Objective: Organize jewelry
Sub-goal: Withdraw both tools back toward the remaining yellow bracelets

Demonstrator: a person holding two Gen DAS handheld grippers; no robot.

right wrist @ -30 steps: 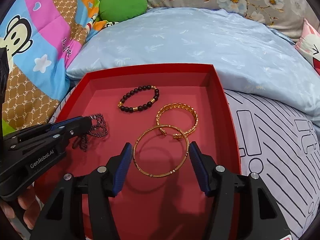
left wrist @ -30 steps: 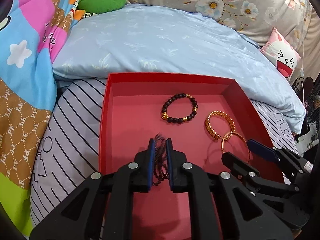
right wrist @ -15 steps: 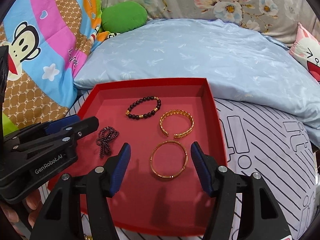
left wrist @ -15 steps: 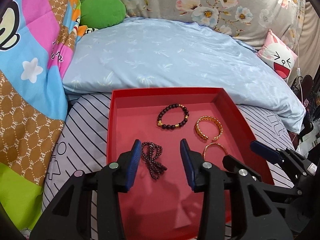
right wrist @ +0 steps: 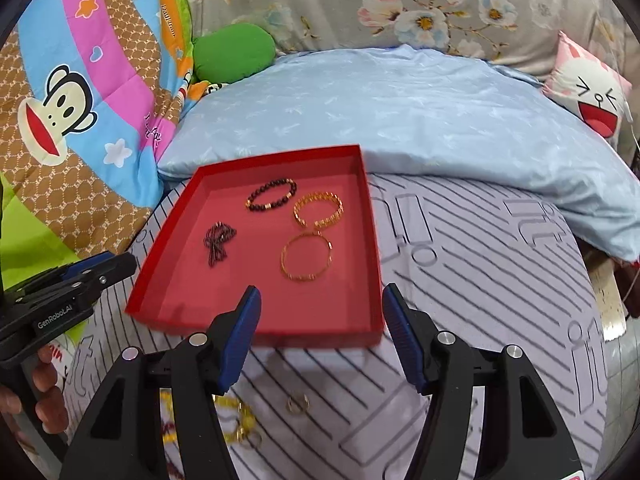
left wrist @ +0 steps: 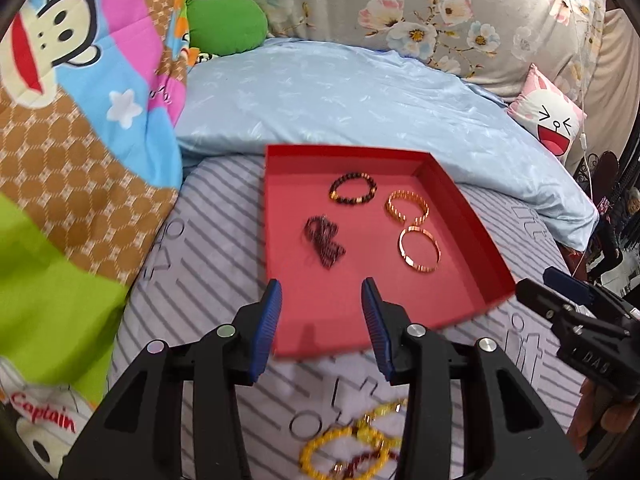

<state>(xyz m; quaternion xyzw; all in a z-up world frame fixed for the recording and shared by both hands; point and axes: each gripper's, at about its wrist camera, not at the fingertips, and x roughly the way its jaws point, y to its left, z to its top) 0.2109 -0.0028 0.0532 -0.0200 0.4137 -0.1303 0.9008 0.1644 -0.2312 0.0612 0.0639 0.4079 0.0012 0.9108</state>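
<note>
- Red cardboard tray (left wrist: 472, 240) sits on the striped grey bedsheet (left wrist: 208, 216) in the middle of both views, and we see four pieces of jewelry inside it.
- Toward its far wall lies a dark beaded bracelet (left wrist: 353, 189) with gold beads; to its right is a gold chain-link cuff (left wrist: 407, 207), and nearer us a plain gold bangle (left wrist: 419, 249), close to the cuff.
- At the tray's left lies a bunched dark beaded strand (left wrist: 325, 241), apart from the others.
- Our left gripper (left wrist: 322, 322) hangs over the tray's near edge with its blue pads apart, having just been opening; nothing sits between them.
- Our right gripper (right wrist: 322, 334) is also released and empty, over the near edge.
- On the sheet at the bottom of the frame we see yellow bead bracelets (left wrist: 340, 446) mixed with dark red ones, and a small gold ring (right wrist: 298, 403).
- A light blue pillow (left wrist: 360, 104) lies behind the tray.
</note>
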